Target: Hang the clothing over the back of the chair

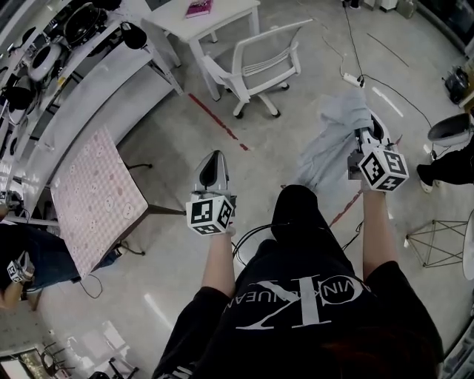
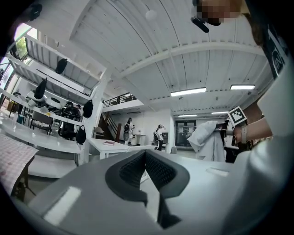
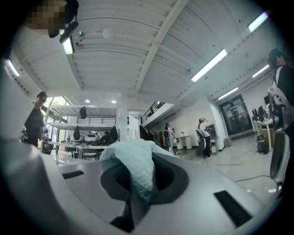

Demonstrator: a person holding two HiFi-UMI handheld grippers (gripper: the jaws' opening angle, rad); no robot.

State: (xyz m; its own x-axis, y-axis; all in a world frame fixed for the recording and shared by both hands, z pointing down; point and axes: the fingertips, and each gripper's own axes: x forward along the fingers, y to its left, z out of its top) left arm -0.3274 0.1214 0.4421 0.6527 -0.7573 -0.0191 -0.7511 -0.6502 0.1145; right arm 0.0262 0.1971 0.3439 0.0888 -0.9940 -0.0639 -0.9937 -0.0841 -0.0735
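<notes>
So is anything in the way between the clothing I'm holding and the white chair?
Nothing visible. The clothing hangs from the right tool, and only bare floor lies between it and the chair.

A grey floor (image 1: 170, 133) carries a red tape line (image 1: 218, 122), a white power strip (image 1: 350, 77) and, at far right, a wire stool frame (image 1: 437, 240). At the top, a small white bench (image 1: 237, 15) holds a pink book (image 1: 198, 8). At left, a pink-patterned tabletop (image 1: 92, 196) stands beside a long white bench (image 1: 89, 81) bearing dark gear (image 1: 81, 22), and two people (image 2: 127, 130) stand far off.
</notes>
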